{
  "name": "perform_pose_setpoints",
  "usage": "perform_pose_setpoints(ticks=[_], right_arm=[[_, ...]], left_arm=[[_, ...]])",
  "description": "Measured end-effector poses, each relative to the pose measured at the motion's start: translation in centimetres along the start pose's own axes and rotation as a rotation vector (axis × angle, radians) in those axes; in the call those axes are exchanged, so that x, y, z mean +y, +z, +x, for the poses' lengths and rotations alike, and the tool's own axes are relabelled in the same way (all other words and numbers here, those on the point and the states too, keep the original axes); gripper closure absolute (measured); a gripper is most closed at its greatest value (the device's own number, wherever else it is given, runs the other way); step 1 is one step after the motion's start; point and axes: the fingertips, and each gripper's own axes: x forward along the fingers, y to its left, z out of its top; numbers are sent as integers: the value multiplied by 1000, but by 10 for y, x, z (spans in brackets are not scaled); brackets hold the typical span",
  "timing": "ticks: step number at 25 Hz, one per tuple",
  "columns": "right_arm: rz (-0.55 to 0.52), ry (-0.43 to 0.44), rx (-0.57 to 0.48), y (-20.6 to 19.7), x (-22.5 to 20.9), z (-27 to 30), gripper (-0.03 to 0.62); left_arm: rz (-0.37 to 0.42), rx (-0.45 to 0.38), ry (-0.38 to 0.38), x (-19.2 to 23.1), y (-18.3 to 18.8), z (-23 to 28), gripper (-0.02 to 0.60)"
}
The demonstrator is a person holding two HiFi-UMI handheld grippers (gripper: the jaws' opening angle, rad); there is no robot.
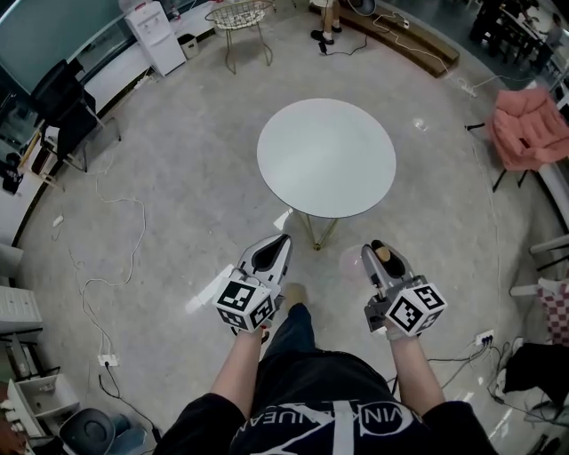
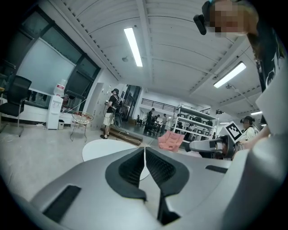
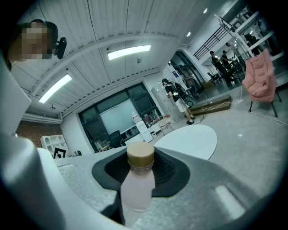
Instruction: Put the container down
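The container is a small bottle [image 3: 136,186] with a pale pinkish body and a tan cap [image 1: 383,254]. My right gripper [image 3: 140,158] is shut on it, its black pads pressing both sides just below the cap, and the bottle stands upright between them. My left gripper [image 2: 145,149] is shut with nothing in it, its pads meeting at the tips. In the head view the left gripper [image 1: 277,245] and right gripper [image 1: 379,251] are held side by side in the air over the floor. Just ahead stands a round white table [image 1: 326,158], whose top [image 3: 189,140] is bare.
The table [image 2: 102,148] has thin gold legs. Beyond it are a wire-frame stand [image 1: 238,18] and a water dispenser [image 1: 156,35]. A pink chair [image 1: 529,124] is at the right. Cables [image 1: 116,267] and a power strip [image 1: 107,360] lie on the floor at the left.
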Motion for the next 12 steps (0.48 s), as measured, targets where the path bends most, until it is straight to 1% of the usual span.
perform_pose_setpoints(ticks=[12], right_arm=[[27,-65,-18,26,-42,54,471]], left_arm=[[-9,51,-83,40,13,77,566]])
